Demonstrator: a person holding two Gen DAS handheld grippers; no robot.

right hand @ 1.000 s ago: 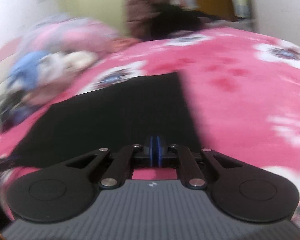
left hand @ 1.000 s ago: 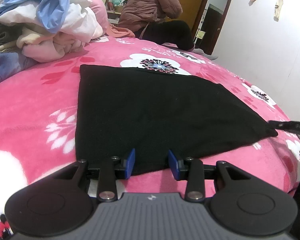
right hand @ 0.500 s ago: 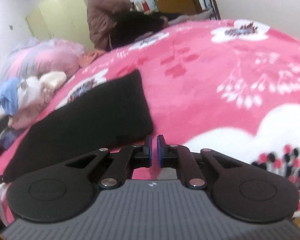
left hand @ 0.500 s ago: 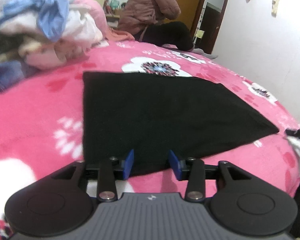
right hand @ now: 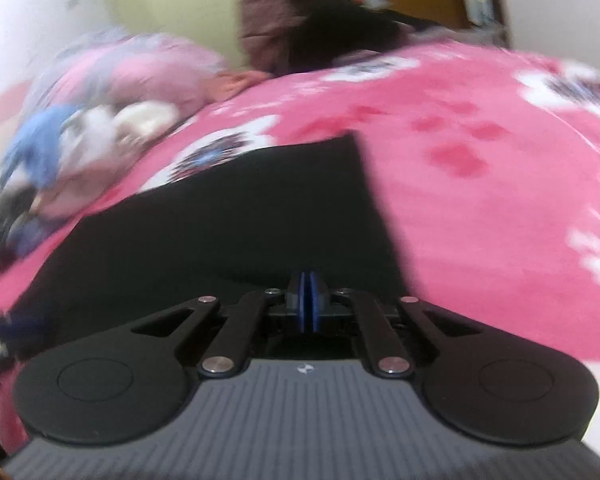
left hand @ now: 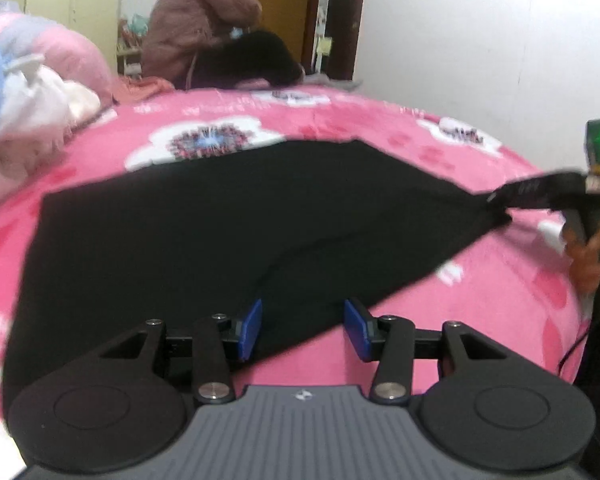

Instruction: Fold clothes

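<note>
A black cloth (left hand: pixel 220 220) lies spread on the pink flowered blanket (left hand: pixel 100 148). My left gripper (left hand: pixel 304 328) is open at the cloth's near edge. The edge lies between the blue pads, and they do not press on it. At the far right of the left wrist view, my right gripper (left hand: pixel 500 200) meets the cloth's right corner, which is drawn out to a point. A crease runs across the cloth from there. The right wrist view is blurred. In it the right gripper (right hand: pixel 308 300) has its pads pressed together at the edge of the black cloth (right hand: pixel 220 220).
A pile of mixed clothes (left hand: pixel 32 112) sits at the left on the bed, also seen in the right wrist view (right hand: pixel 80 140). A person in a puffy coat (left hand: pixel 204 20) bends over beyond the bed's far side. A white wall (left hand: pixel 480 40) runs along the right.
The right gripper swung out over bare blanket, then came back to the cloth's corner and shut fully. The left gripper slid right along the near edge. The cloth now shows a crease.
</note>
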